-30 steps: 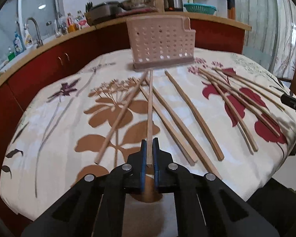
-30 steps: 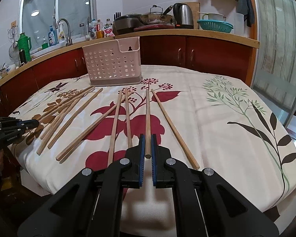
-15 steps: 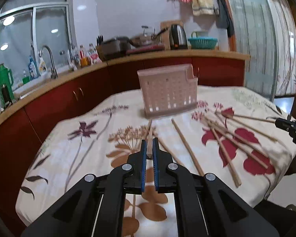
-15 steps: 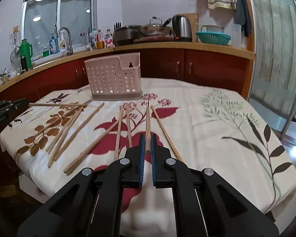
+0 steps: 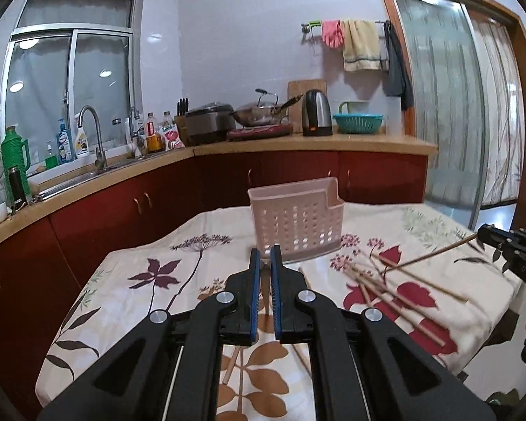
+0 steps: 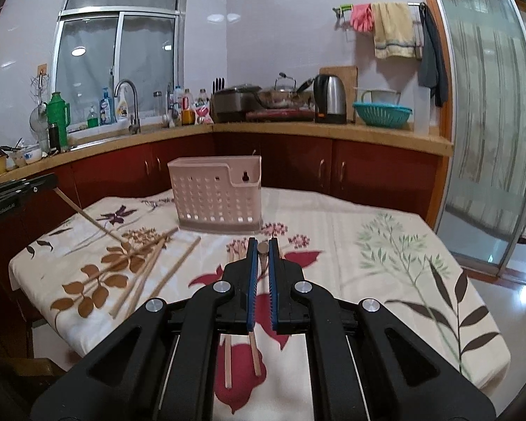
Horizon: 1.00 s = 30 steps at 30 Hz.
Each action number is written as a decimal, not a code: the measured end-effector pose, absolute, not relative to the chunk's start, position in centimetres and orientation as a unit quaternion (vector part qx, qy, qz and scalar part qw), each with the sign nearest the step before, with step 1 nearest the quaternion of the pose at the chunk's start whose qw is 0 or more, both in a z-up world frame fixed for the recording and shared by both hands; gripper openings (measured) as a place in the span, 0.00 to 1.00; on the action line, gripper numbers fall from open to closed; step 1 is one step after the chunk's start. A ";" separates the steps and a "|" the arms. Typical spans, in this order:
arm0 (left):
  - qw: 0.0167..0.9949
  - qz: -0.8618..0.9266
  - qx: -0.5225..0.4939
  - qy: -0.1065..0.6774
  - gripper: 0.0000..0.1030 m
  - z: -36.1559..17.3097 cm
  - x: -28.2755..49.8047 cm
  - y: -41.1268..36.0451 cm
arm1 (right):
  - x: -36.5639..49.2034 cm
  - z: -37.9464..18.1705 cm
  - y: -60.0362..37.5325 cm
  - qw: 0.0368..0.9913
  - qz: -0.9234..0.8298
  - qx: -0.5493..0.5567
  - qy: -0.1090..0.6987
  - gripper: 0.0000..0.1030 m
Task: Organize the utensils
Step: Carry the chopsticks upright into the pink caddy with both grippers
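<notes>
A pink perforated utensil holder [image 5: 296, 221] stands upright on the floral tablecloth; it also shows in the right wrist view [image 6: 216, 194]. My left gripper [image 5: 266, 263] is shut on a wooden chopstick [image 6: 87, 218], lifted and slanting down toward the table. My right gripper [image 6: 262, 248] is shut on another chopstick [image 5: 435, 254], whose end shows between the pads. Several loose chopsticks [image 5: 385, 293] lie on the cloth, also in the right wrist view [image 6: 147, 270].
The table [image 6: 385, 245] is covered by a leaf-patterned cloth and drops off at its front and side edges. A red cabinet counter [image 5: 298, 147] with sink, kettle and pots runs behind. A glass sliding door [image 6: 487, 133] is at the right.
Both grippers have risen from the table, each lifting its chopstick; the views have tilted up from the cloth to the kitchen wall.
</notes>
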<state>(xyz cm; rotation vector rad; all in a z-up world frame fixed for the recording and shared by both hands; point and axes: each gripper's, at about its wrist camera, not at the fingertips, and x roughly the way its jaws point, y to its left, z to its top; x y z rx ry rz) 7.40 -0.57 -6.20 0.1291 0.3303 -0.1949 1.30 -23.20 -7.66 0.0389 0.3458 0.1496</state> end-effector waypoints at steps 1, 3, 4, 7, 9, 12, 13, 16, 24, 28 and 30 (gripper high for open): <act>0.980 -0.100 0.061 0.164 0.06 -6.0 7.4 -0.5 | 1.4 -7.4 -23.1 0.982 0.075 0.019 0.170 0.06; 0.979 -0.107 0.052 0.164 0.06 -5.5 7.6 -0.5 | 1.6 -6.9 -23.1 0.983 0.076 0.018 0.169 0.06; 0.979 -0.109 0.051 0.165 0.06 -5.4 7.8 -0.5 | 1.8 -6.7 -23.1 0.983 0.076 0.017 0.168 0.06; 0.979 -0.109 0.050 0.164 0.06 -5.1 8.3 -0.4 | 2.5 -6.2 -23.0 0.983 0.077 0.017 0.167 0.06; 0.979 -0.110 0.049 0.165 0.06 -5.0 8.6 -0.3 | 3.1 -5.8 -23.0 0.983 0.078 0.015 0.166 0.06; 0.979 -0.109 0.047 0.164 0.06 -4.7 9.5 -0.1 | 4.0 -5.3 -22.9 0.984 0.079 0.010 0.162 0.06; 0.979 -0.109 0.047 0.165 0.06 -4.6 9.8 -0.1 | 4.3 -5.1 -22.9 0.984 0.080 0.009 0.161 0.06; 0.980 -0.108 0.048 0.162 0.06 -4.2 10.8 -0.1 | 5.5 -4.7 -22.9 0.984 0.084 0.011 0.159 0.06; 0.983 -0.103 0.046 0.148 0.07 -4.0 12.9 -0.2 | 7.9 -3.8 -22.6 0.986 0.087 0.005 0.145 0.06; 0.983 -0.108 0.040 0.140 0.06 -3.3 13.7 -0.1 | 8.8 -3.3 -22.6 0.986 0.089 0.008 0.141 0.06; 0.984 -0.109 0.038 0.134 0.06 -2.7 13.9 0.1 | 9.2 -2.8 -22.7 0.986 0.092 0.010 0.138 0.06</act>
